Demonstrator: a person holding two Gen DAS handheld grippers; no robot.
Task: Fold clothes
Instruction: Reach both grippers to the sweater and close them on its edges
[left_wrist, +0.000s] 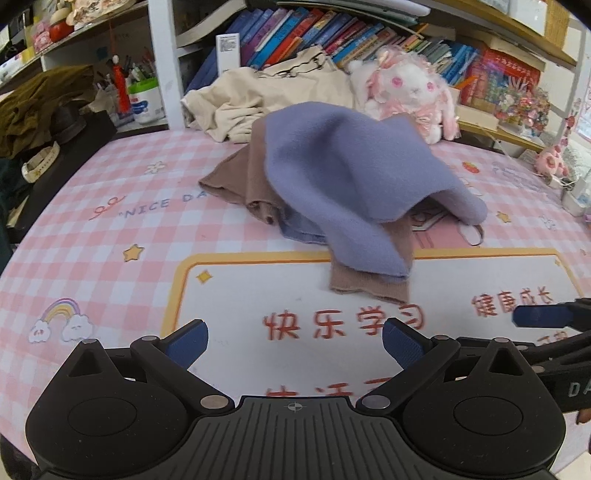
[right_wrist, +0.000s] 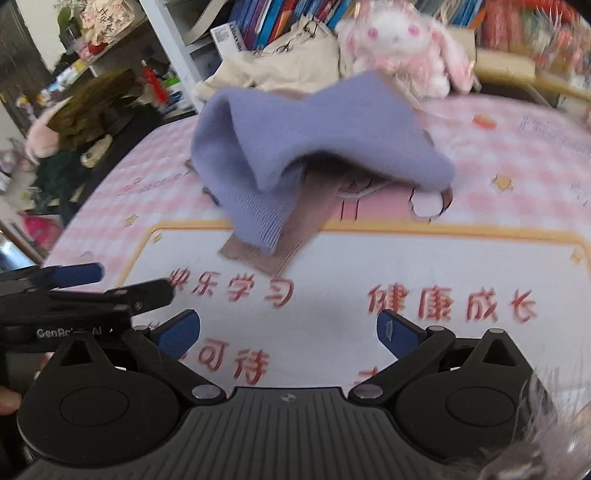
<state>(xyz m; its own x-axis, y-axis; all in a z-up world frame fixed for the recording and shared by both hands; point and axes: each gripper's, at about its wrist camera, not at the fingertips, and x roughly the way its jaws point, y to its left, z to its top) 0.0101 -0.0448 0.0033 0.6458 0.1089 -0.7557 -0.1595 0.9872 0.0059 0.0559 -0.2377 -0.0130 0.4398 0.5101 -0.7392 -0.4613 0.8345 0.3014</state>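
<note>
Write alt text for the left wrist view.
A lavender knit garment lies crumpled over a brown garment on a pink checked desk mat. The open left gripper hovers in front, holding nothing. Behind sit a plush bunny and a cream garment.

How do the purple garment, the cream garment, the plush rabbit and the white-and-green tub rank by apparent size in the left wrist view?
1. purple garment, though it lies nearest the camera
2. cream garment
3. plush rabbit
4. white-and-green tub, partly hidden by a shelf post
</note>
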